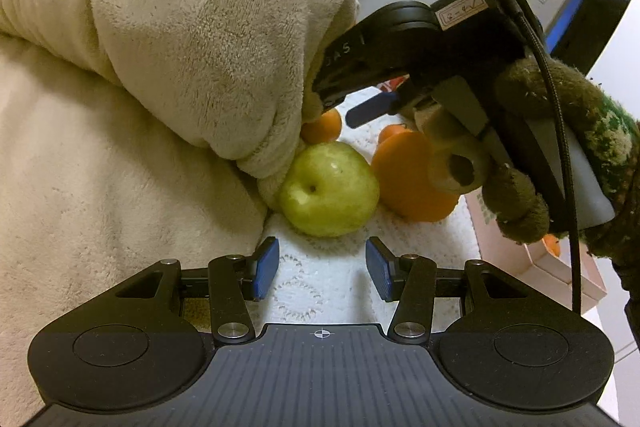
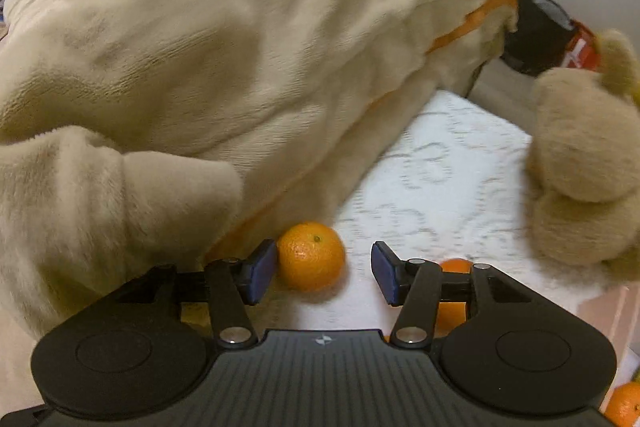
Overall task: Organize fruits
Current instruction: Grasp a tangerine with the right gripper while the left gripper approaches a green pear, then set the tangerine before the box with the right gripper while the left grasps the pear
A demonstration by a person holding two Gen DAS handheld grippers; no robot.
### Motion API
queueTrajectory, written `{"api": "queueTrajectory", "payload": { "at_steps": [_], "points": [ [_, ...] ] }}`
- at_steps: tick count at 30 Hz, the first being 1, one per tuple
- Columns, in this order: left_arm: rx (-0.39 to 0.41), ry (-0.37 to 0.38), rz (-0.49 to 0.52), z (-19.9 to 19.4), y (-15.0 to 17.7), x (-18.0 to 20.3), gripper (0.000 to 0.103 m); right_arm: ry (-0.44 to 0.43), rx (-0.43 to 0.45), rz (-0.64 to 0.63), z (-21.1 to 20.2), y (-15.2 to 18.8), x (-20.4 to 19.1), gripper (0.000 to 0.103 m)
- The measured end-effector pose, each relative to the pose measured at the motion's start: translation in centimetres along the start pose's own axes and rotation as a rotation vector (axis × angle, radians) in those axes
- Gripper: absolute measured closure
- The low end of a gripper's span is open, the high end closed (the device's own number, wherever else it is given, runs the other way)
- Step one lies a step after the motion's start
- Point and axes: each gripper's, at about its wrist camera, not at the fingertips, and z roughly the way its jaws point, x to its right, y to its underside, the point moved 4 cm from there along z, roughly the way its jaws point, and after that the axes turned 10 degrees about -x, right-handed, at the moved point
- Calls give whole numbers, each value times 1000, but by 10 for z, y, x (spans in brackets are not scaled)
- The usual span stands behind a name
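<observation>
Fingers (image 2: 264, 269) of both grippers standing apart, gripping nothing; small round orange mandarin (image 2: 311, 255), green apple (image 1: 329, 189) awaiting sorting.

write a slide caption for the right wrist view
Open right hand-held gripper straddling a small round orange tangerine on white quilted bedding beside a beige fleece blanket.

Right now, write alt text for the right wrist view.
The right gripper hangs open over a small orange on a white patterned cover; its left pad is beside the fruit. A beige fleece blanket fills the left.
</observation>
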Motion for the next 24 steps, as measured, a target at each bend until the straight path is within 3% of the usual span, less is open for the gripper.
{"api": "queueTrajectory", "payload": {
  "at_steps": [2,3,5,7,10,15,17,21,24],
  "points": [
    [2,-3,7,-1,2,1,50,-9,-17,0,1,1,-1,56],
    [4,-3,9,-2,2,2,50,-24,-19,12,0,2,0,64],
    [10,-2,16,-3,2,3,50,-16,-3,36,-7,8,1,64],
    [14,-1,26,-3,2,4,50,4,40,47,-22,14,1,64],
    [42,12,63,-10,0,7,50,-61,130,88,-72,36,9,64],
    [139,-67,191,-22,-2,19,50,-24,226,110,-145,125,29,64],
    [132,-109,235,-18,-4,28,50,1,230,145,-151,170,42,64],
    [120,-202,362,-12,-10,52,49,141,284,187,-153,252,64,64],
    [97,-310,411,1,-12,62,49,120,296,291,-139,291,88,64]
  ]
}}
